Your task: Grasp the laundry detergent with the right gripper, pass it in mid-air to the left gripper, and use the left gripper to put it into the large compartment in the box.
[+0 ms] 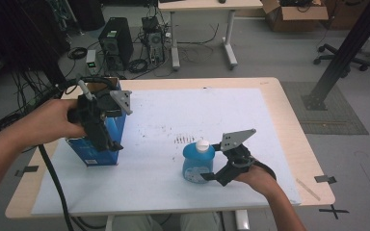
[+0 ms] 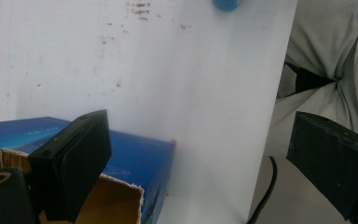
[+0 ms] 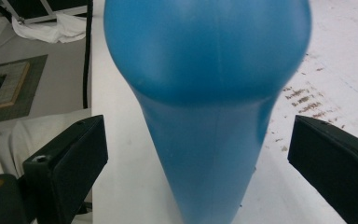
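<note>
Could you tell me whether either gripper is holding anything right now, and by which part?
Nothing is held. The right gripper is open with the blue bottle between its jaws, untouched; the left gripper is open over the blue box.

Even, bright light — soft shadows; close-ups blurred, white sheet (image 1: 183, 144) glaring.

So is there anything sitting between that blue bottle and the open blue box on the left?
Nothing visible does. Only bare white paper lies between the blue bottle and the blue box. The left gripper is over the box's near edge, jaws open.
</note>
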`<state>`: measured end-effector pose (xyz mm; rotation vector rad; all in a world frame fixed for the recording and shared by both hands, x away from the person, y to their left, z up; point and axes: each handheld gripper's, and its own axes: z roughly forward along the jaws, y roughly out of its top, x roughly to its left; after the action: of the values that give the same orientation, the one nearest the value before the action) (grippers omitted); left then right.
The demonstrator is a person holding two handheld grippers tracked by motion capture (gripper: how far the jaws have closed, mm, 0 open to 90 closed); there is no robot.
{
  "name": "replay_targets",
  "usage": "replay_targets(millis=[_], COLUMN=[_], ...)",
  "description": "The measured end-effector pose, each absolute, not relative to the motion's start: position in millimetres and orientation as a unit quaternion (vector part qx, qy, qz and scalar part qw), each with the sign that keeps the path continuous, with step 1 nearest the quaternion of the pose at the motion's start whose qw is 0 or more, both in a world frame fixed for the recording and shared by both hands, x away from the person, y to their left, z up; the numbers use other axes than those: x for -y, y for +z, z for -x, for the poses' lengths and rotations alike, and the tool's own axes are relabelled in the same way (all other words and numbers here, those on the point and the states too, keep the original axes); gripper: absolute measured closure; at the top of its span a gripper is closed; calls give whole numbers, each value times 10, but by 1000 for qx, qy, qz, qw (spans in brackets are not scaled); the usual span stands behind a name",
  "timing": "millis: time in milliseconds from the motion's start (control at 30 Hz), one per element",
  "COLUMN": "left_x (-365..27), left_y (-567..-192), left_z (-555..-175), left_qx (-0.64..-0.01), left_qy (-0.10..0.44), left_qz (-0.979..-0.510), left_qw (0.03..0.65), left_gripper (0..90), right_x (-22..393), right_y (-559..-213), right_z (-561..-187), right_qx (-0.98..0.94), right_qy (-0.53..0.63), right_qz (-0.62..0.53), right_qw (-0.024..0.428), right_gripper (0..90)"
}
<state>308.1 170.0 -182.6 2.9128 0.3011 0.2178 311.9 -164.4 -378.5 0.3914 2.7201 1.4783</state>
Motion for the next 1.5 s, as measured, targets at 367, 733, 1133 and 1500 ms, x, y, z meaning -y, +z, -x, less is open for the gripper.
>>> replay_targets(millis=[367,733,1133,1500], left_x=[-1693,-1693,-1685,-1690], left_y=[-1827,-1824,-1823,-1816], left_z=[-3084,-3088,-3093,-3095], left_qx=[-102,-102,-103,-105], left_qy=[74,74,75,76], left_qz=[-987,-987,-986,-986], left_qw=[103,102,103,105], left_gripper=[67,68,70,72], right_x=[1583,1534,1534,1544], right_y=[-3847,-3892,-3901,-3894], right_z=[-3123,-3130,-3138,-3138], right_qx=[-866,-860,-855,-853], right_qy=[486,496,505,509], right_qz=[-122,-120,-118,-115], right_qw=[11,14,14,19], right_gripper=[52,90,187,248])
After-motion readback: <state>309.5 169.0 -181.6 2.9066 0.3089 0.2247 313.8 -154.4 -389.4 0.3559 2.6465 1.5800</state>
